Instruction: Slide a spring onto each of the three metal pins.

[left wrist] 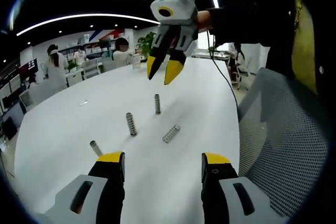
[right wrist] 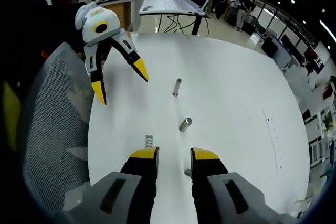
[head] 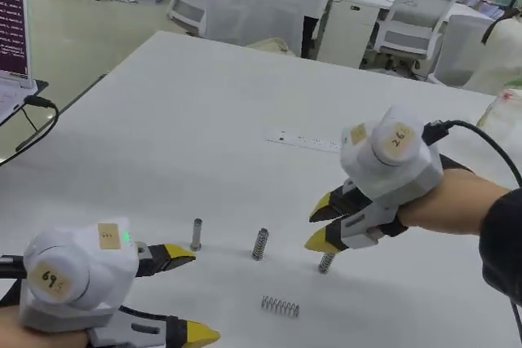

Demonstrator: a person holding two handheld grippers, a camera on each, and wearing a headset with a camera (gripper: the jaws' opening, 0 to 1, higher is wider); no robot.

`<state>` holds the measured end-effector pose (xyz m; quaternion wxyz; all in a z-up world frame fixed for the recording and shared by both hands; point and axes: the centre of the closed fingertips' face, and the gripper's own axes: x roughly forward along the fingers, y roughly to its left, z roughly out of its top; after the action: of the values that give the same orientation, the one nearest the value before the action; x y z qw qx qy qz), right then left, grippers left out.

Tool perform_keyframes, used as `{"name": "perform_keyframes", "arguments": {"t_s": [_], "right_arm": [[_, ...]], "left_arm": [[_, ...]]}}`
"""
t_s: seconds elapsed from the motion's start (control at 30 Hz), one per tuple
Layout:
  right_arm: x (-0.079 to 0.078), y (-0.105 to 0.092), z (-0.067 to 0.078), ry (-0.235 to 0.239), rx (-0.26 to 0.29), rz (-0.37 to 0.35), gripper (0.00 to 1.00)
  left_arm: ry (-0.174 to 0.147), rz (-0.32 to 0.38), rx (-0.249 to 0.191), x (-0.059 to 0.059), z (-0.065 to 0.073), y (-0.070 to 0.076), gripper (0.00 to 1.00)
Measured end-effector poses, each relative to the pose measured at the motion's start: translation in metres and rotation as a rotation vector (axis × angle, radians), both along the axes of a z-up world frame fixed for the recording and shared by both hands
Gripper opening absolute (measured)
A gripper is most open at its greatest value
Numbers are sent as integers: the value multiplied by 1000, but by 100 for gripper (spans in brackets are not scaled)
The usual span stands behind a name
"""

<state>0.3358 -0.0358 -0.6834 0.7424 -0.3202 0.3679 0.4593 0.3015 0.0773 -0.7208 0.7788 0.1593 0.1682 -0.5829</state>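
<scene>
On the white rectangular table [head: 163, 120], 3 grey metal pins [head: 196, 234] stand in a row. The left one is bare, the middle one carries a coiled wire spring [head: 260, 244], the right one another spring [head: 326, 262]. A loose wire spring [head: 280, 306] lies in front, a flat white ruler strip [head: 302, 139] behind.

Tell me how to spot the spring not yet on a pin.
On the white table, three metal pins stand in a row between the left gripper and right gripper. The loose spring lies just nearer the person, the only one flat rather than upright.
</scene>
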Motion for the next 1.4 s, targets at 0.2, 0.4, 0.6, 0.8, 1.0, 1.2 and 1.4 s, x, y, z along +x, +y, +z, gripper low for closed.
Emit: {"name": "perform_keyframes", "arguments": {"t_s": [0.2,0.4,0.6,0.8,1.0,1.2,1.4], "right_arm": [[-15,-14,-6,-2,58,-68,25],[-26,-29,-10,-5,115,-137,28],[-35,-39,-8,-26,186,-208,31],[-46,-49,-11,-35,237,-270,34],[-57,-60,-15,-40,280,-325,39],[-63,-68,-13,-60,327,-373,46],[-72,-70,-16,-63,381,-412,60]], "left_arm": [[4,-30,11,-1,-2,-9,54],[8,-66,24,-4,-4,-22,54],[15,-94,36,-5,-10,-31,54],[17,-120,45,-4,-12,-41,53],[21,-142,56,-1,-17,-49,51],[33,-164,72,0,-25,-57,50],[41,-171,84,4,-34,-61,46]]}}
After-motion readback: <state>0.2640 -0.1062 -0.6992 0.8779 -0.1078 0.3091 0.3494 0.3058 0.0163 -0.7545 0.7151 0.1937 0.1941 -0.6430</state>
